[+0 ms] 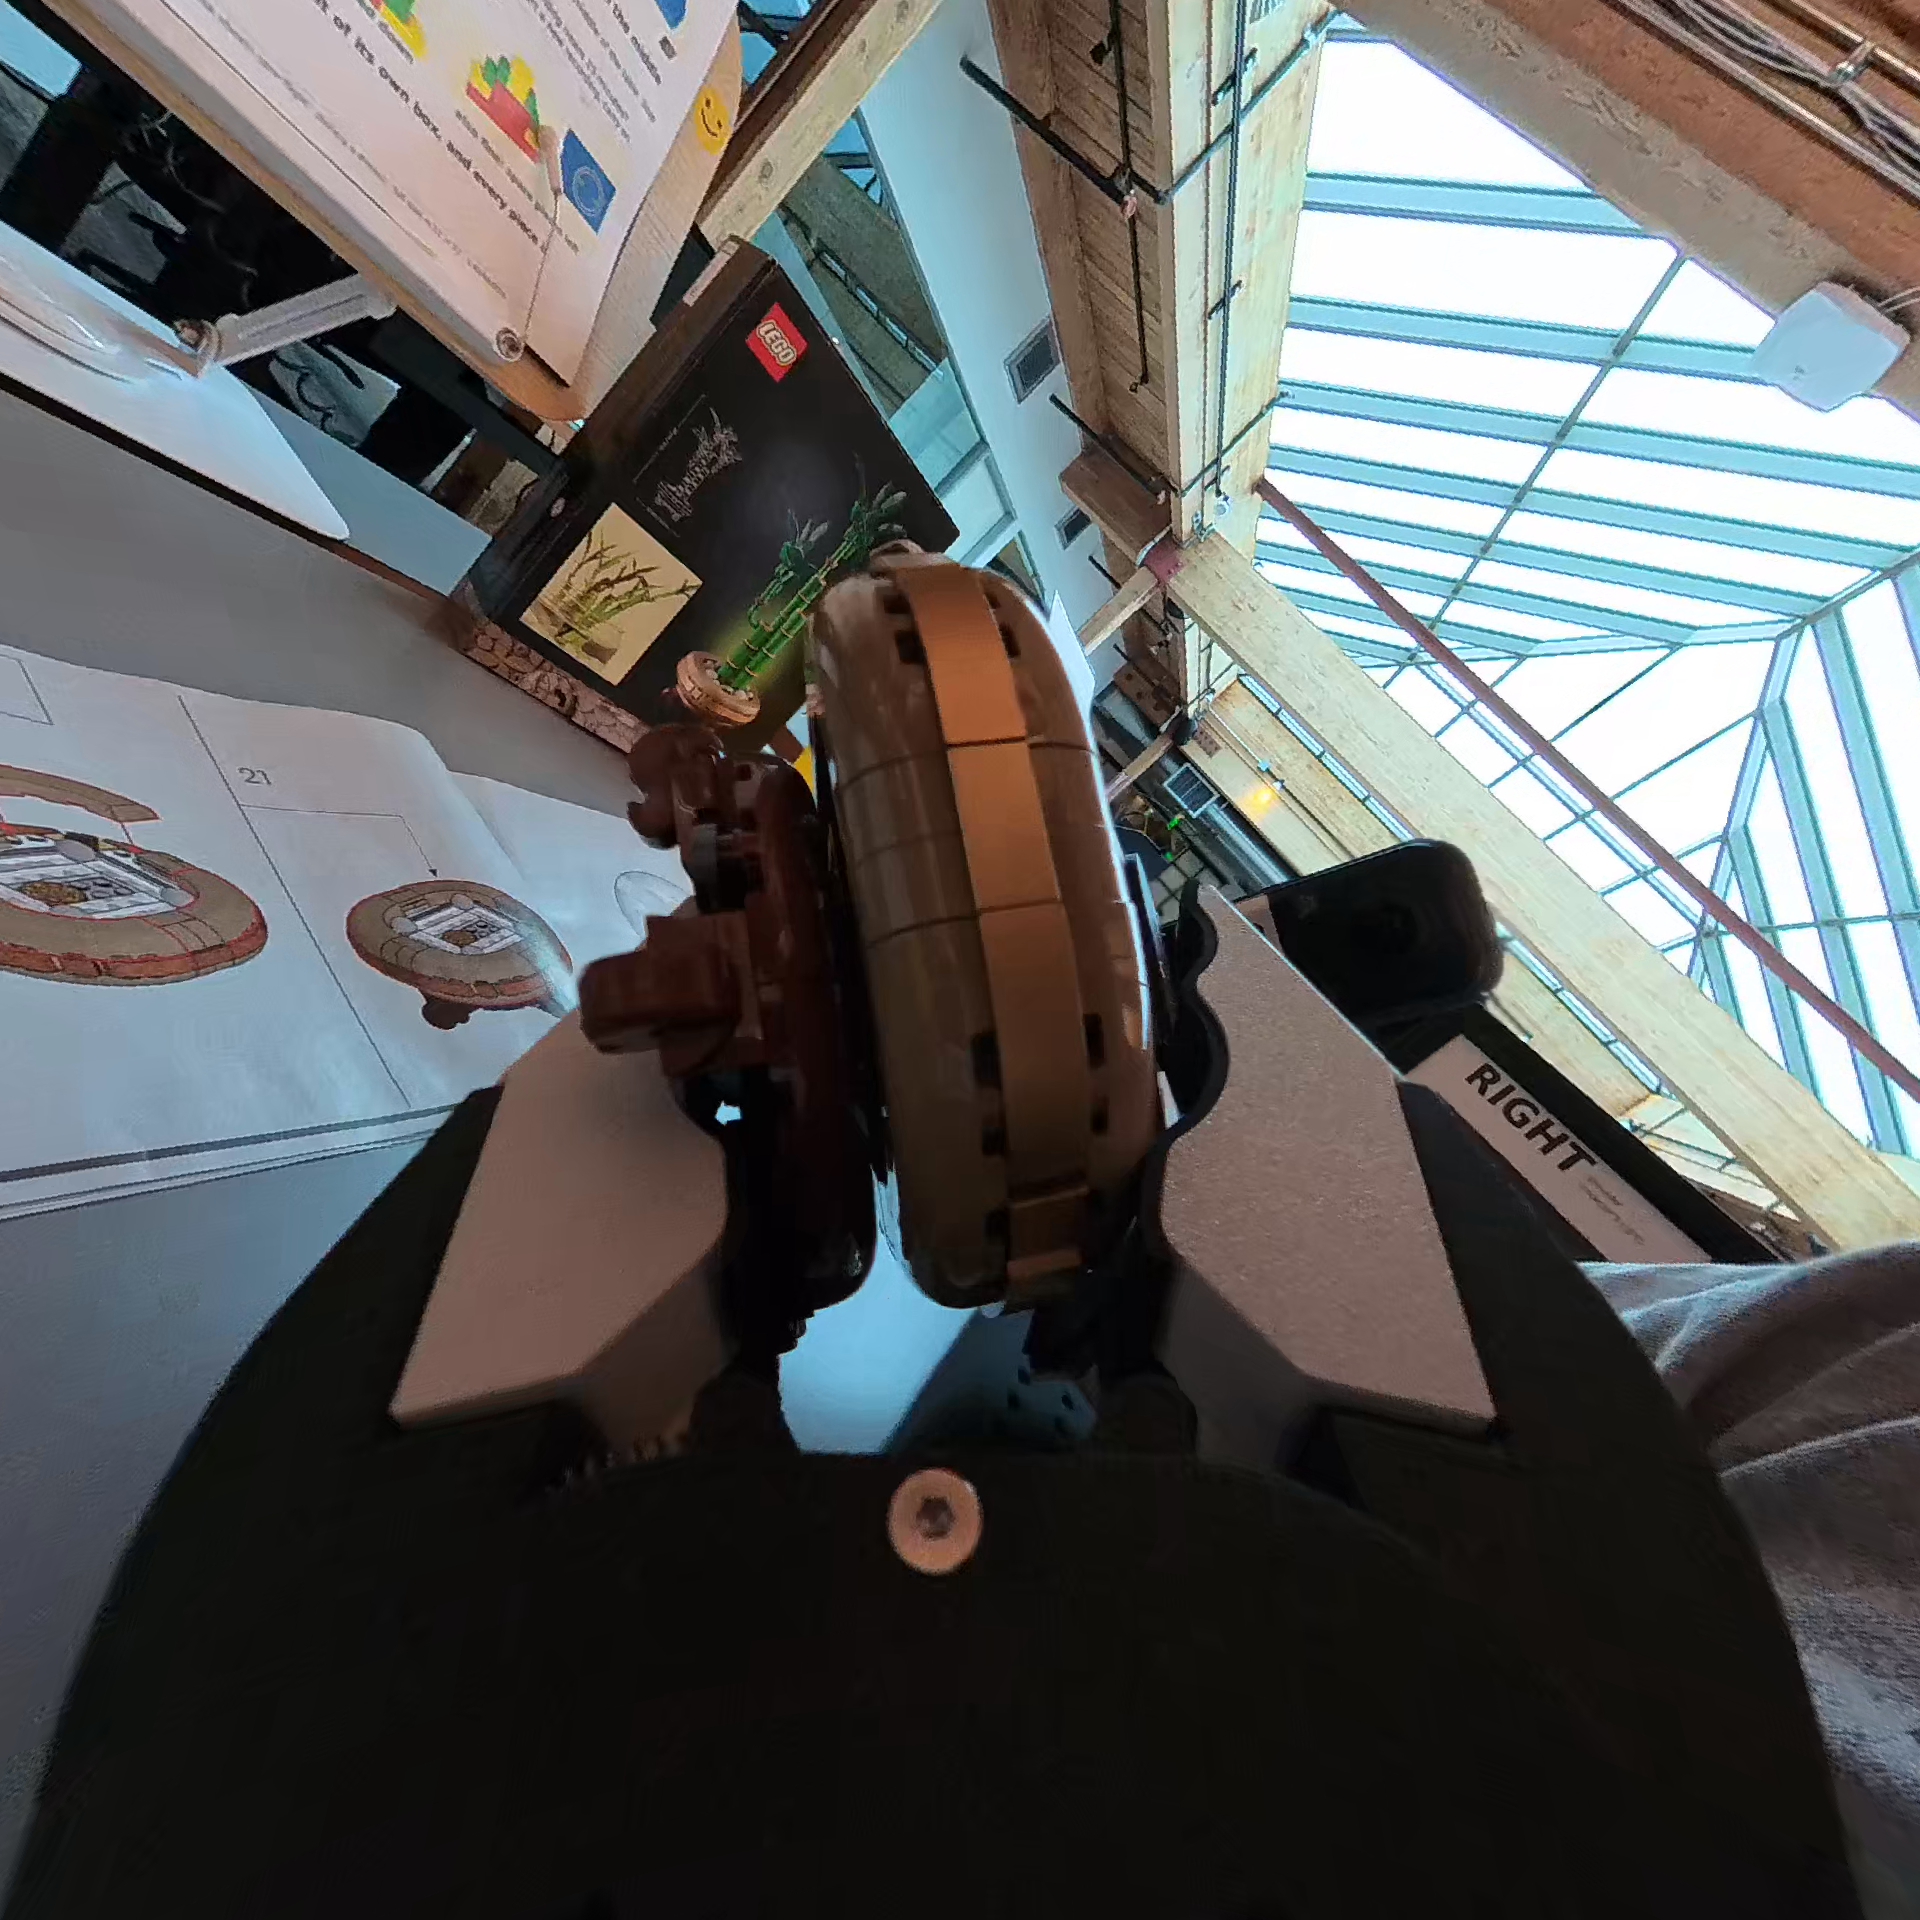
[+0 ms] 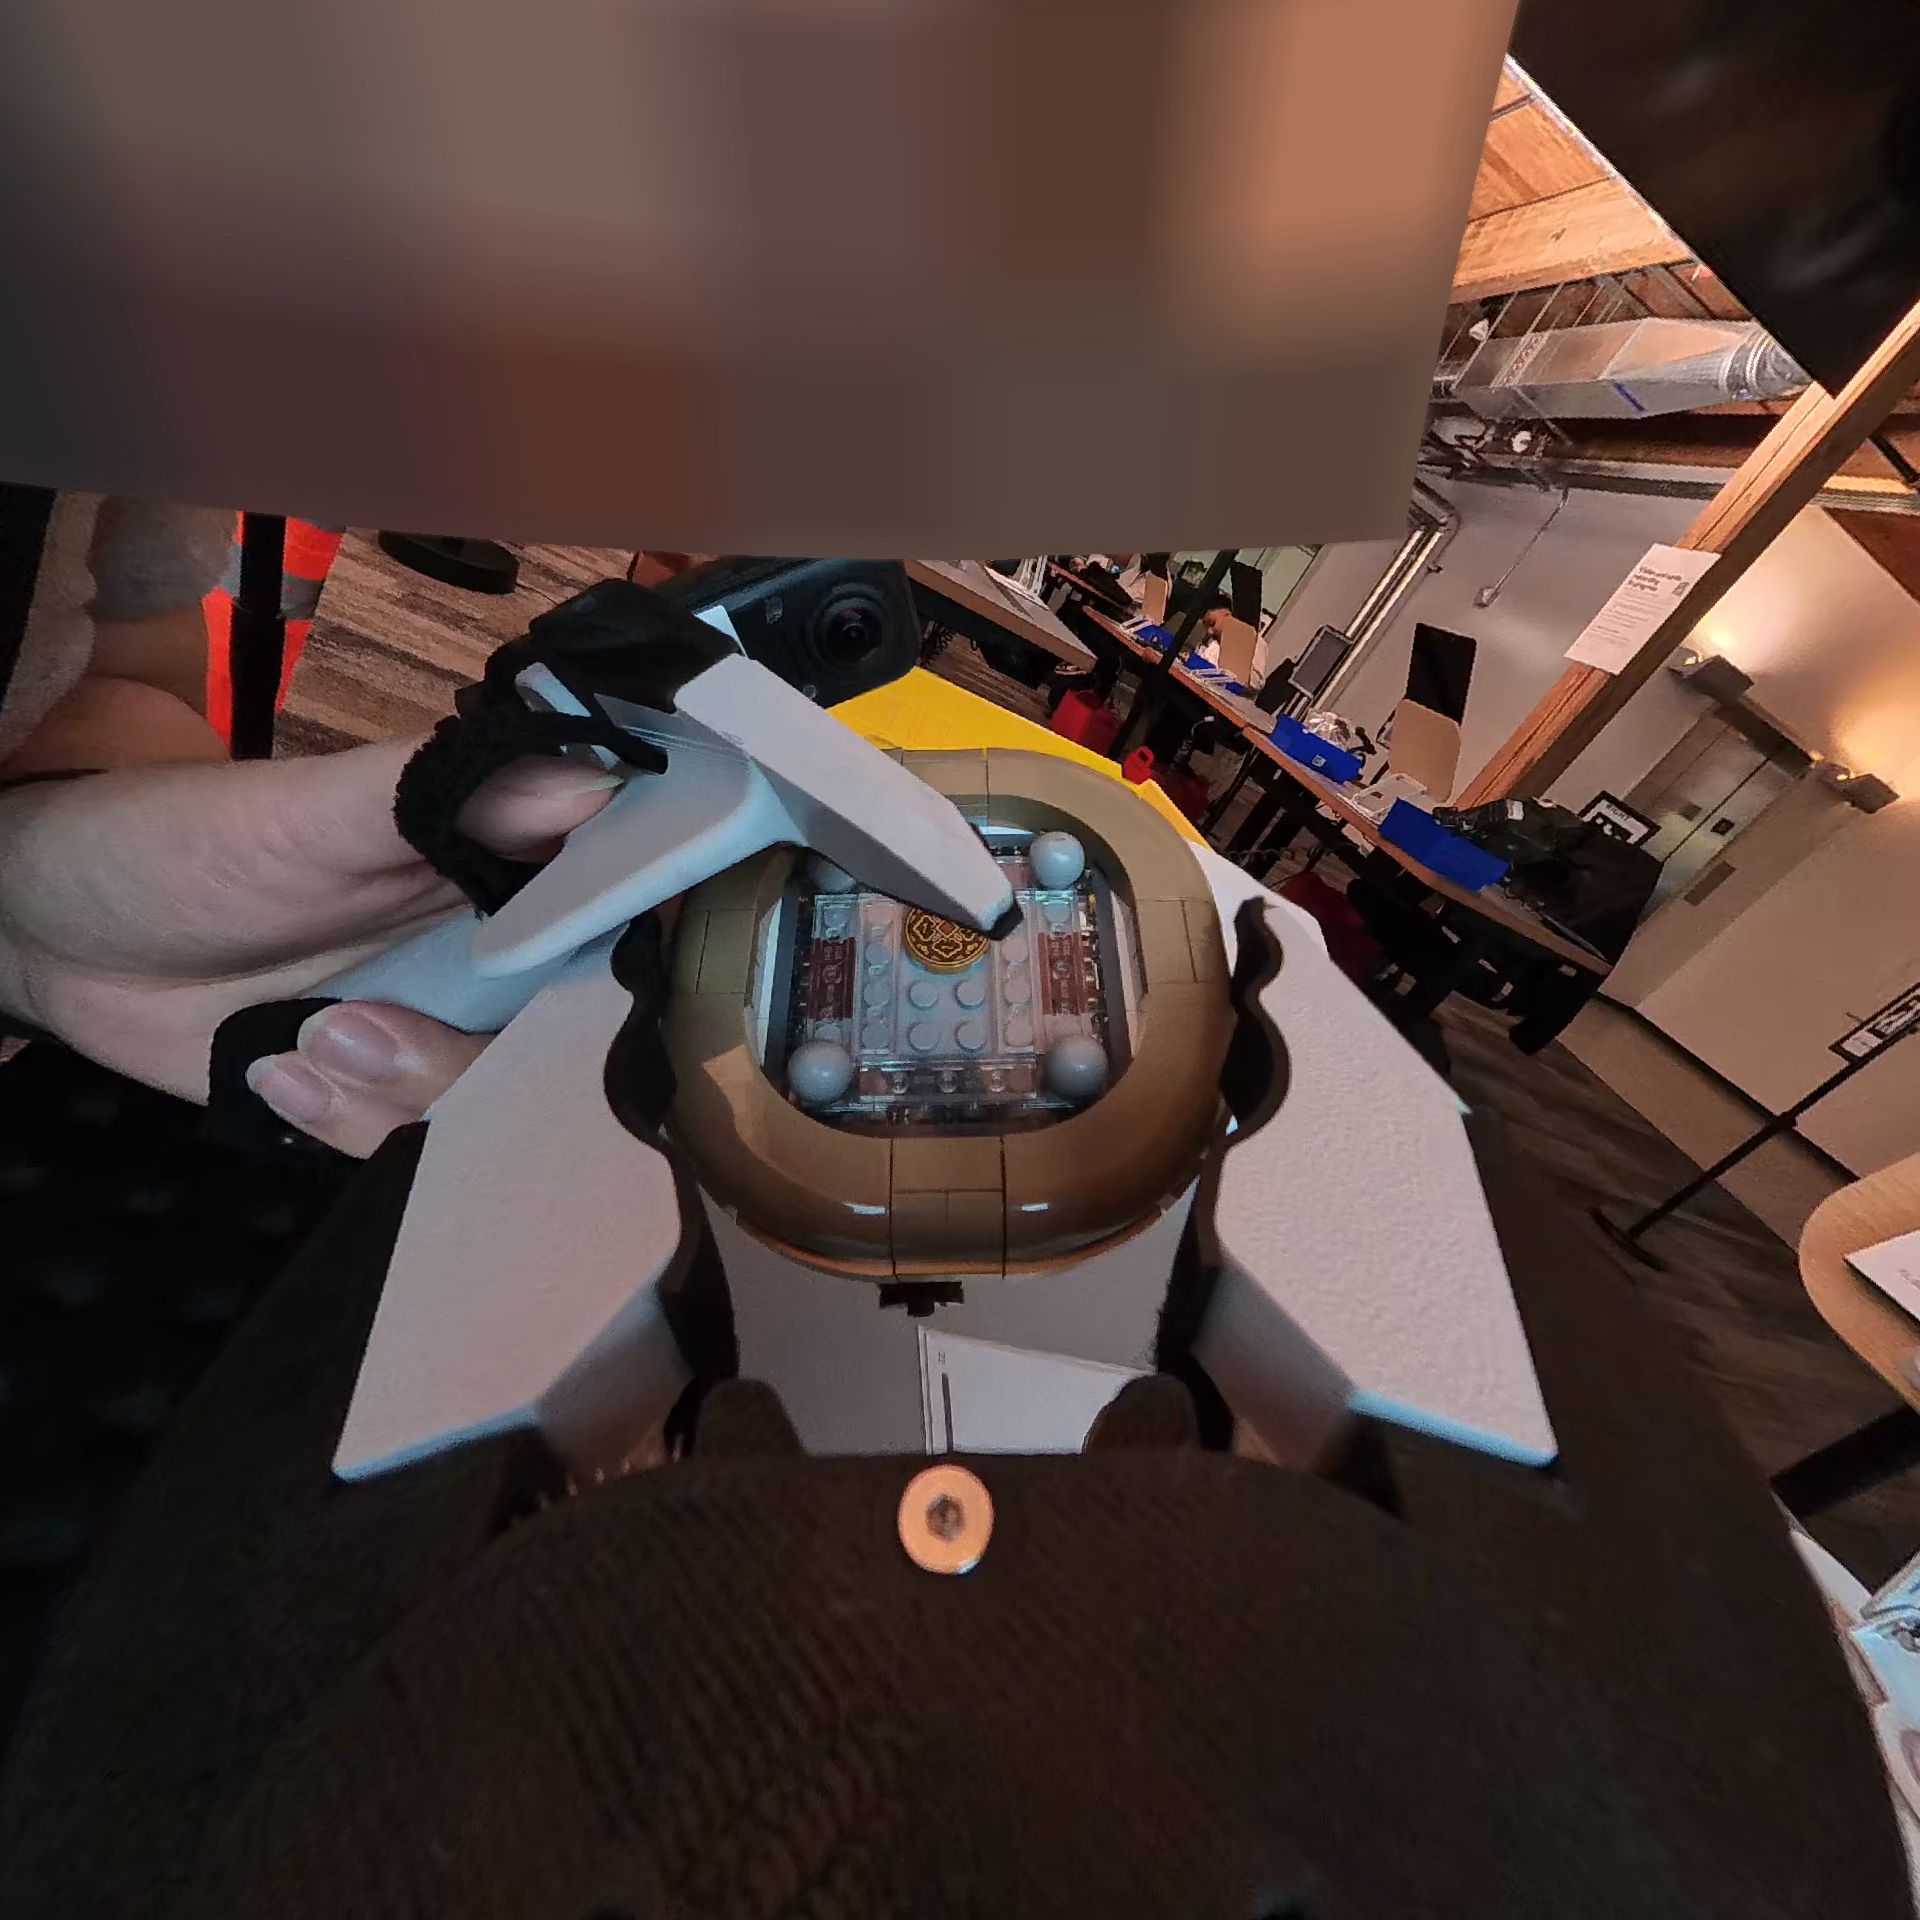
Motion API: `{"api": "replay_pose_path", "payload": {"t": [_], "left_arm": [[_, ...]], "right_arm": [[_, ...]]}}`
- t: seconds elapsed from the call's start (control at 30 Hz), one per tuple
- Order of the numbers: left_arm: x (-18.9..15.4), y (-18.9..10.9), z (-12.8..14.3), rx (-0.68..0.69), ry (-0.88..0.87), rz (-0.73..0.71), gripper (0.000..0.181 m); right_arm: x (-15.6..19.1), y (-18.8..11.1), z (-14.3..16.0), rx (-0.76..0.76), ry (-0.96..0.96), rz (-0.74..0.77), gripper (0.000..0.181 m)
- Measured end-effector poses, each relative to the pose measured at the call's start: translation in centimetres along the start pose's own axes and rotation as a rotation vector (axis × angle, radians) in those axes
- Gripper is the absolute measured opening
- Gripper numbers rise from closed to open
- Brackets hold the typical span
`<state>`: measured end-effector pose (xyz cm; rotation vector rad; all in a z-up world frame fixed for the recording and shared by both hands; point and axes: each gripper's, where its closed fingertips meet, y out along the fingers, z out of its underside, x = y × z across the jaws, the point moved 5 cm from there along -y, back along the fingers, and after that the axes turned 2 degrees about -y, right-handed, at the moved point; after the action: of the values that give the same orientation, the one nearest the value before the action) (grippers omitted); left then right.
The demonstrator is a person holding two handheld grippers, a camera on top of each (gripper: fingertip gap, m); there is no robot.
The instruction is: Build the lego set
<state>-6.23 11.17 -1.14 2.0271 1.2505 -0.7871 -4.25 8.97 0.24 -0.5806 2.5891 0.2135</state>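
My left gripper (image 1: 935,1049) clamps the tan pot build (image 1: 997,935) centre frame; my right gripper (image 2: 940,997) flanks it, grip unclear; manual (image 1: 260,935) left.

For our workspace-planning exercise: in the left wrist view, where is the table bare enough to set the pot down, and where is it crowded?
Bare grey table shows between the open booklet and the white mat, and in the near strip below the booklet. It is crowded at the far edge, where the box stands.

left gripper (image 1: 914,1039) clamped, right gripper (image 2: 945,997) clamped
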Motion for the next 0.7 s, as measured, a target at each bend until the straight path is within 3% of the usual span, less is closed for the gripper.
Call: {"api": "replay_pose_path", "payload": {"t": [0.2,0.37,0.5,0.7], "left_arm": [[2.3,0.3,-0.4,0.055,-0.249,0.046,0.083],[3.8,1.1,-2.8,0.103,-0.491,0.071,0.085],[2.5,3.4,-6.2,0.132,-0.584,0.117,0.099],[-2.6,7.5,-10.8,0.219,-0.679,0.204,0.106]], "right_arm": [[-1.0,0.9,1.7,0.190,0.145,0.010,0.108],[-3.4,2.4,2.5,0.364,0.304,0.022,0.109],[-6.5,3.0,0.5,0.417,0.370,0.027,0.109],[-12.3,1.6,-4.8,0.527,0.504,0.063,0.109]]}}
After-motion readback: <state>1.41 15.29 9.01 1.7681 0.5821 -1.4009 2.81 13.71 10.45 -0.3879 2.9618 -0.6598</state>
